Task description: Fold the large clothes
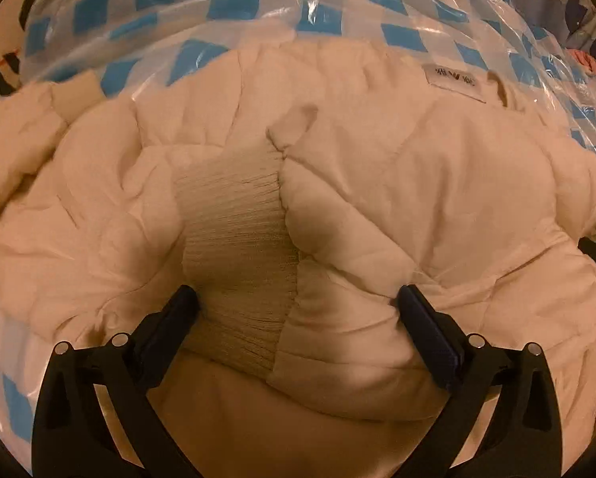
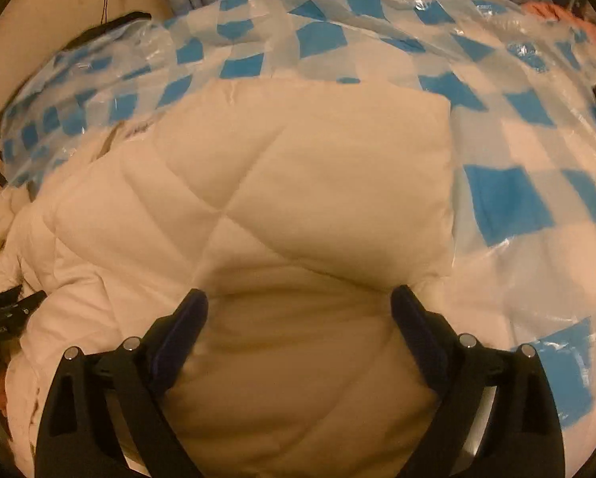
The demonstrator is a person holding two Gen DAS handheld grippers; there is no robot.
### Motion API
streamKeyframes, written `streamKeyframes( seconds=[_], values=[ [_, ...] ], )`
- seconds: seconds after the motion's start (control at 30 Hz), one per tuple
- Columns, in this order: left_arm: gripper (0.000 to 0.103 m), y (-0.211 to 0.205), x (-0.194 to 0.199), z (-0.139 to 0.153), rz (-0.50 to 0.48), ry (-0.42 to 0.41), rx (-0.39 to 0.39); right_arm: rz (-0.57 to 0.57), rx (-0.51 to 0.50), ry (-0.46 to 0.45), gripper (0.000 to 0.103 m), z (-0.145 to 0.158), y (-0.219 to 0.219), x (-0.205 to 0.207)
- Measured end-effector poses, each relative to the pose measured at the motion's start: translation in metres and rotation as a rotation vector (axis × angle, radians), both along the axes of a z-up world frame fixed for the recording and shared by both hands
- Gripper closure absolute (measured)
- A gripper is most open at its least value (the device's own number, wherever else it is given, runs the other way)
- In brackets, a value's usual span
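A cream quilted puffer jacket [image 1: 377, 183] lies spread over a blue-and-white checked cover. Its ribbed knit cuff [image 1: 234, 231] runs down the middle of the left wrist view, and a white label [image 1: 455, 83] shows near the far edge. My left gripper [image 1: 296, 290] is open, its fingers straddling the cuff and the puffy edge beside it, close above the fabric. In the right wrist view a folded quilted panel of the jacket [image 2: 298, 167] fills the centre. My right gripper [image 2: 298, 292] stands open wide over it, gripping nothing.
Clear crinkled plastic covers the checked cover [image 2: 509, 199] around the jacket, also beyond it [image 1: 258, 8]. A beige wall [image 2: 59, 8] with a hanging cable lies at far left. A black object [image 2: 3, 310] sits at the left edge, and orange cloth [image 2: 549, 10] at far right.
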State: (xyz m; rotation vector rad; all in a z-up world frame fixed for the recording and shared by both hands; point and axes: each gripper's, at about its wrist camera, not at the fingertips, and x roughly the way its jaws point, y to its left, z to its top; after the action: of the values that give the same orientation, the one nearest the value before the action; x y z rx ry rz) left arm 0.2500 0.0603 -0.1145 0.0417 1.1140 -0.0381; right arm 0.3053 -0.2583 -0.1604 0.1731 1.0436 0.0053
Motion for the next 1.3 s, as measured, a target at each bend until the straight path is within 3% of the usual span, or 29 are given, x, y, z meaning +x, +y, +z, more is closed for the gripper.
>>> streamKeyframes(
  seconds=[0.07, 0.13, 0.2, 0.27, 0.33, 0.37, 0.47, 0.57, 0.67, 0.73, 0.83, 1.03, 1.1, 1.13, 1.17, 1.3],
  values=[
    [0.007, 0.009, -0.009, 0.024, -0.007, -0.067, -0.032, 0.022, 0.003, 0.004, 0.011, 0.003, -0.001, -0.001],
    [0.007, 0.035, -0.027, 0.066, 0.013, -0.197, 0.043, 0.014, 0.070, -0.028, 0.011, 0.016, -0.008, -0.010],
    [0.007, 0.070, -0.047, 0.102, 0.055, -0.289, 0.075, 0.008, 0.175, -0.170, 0.011, 0.045, -0.003, -0.025],
    [0.007, 0.114, -0.071, 0.135, 0.113, -0.362, 0.019, 0.091, 0.271, -0.301, 0.011, 0.078, 0.017, -0.040],
    [0.007, 0.157, -0.094, 0.151, 0.192, -0.405, -0.029, 0.222, 0.391, -0.292, 0.011, 0.096, 0.057, -0.024],
    [0.007, 0.172, -0.103, 0.151, 0.225, -0.423, -0.039, 0.300, 0.510, -0.256, 0.011, 0.101, 0.087, -0.010],
    [0.007, 0.210, -0.126, 0.131, 0.284, -0.487, -0.072, 0.396, 0.757, -0.124, 0.011, 0.097, 0.163, 0.025],
    [0.007, 0.234, -0.141, 0.100, 0.312, -0.558, -0.082, 0.453, 0.961, 0.054, 0.011, 0.070, 0.265, 0.067],
    [0.007, 0.239, -0.148, 0.070, 0.298, -0.592, 0.000, 0.466, 0.992, 0.130, 0.011, 0.051, 0.330, 0.088],
    [0.007, 0.251, -0.154, 0.051, 0.310, -0.601, -0.026, 0.474, 0.988, 0.139, 0.011, 0.041, 0.368, 0.109],
    [0.007, 0.270, -0.155, 0.043, 0.340, -0.608, -0.125, 0.421, 1.045, 0.175, 0.011, 0.021, 0.398, 0.134],
    [0.007, 0.261, -0.160, 0.043, 0.268, -0.659, -0.136, 0.354, 1.012, 0.150, 0.010, 0.002, 0.435, 0.157],
    [0.007, 0.264, -0.160, 0.041, 0.278, -0.656, -0.155, 0.365, 0.974, 0.089, 0.035, 0.012, 0.442, 0.155],
    [0.007, 0.266, -0.159, 0.041, 0.284, -0.651, -0.161, 0.385, 0.948, 0.068, 0.071, 0.017, 0.445, 0.152],
    [0.007, 0.266, -0.159, 0.039, 0.290, -0.649, -0.161, 0.406, 0.933, 0.064, 0.081, 0.020, 0.446, 0.150],
    [0.007, 0.265, -0.157, 0.036, 0.286, -0.645, -0.156, 0.429, 0.857, -0.005, 0.087, 0.045, 0.433, 0.132]
  ],
)
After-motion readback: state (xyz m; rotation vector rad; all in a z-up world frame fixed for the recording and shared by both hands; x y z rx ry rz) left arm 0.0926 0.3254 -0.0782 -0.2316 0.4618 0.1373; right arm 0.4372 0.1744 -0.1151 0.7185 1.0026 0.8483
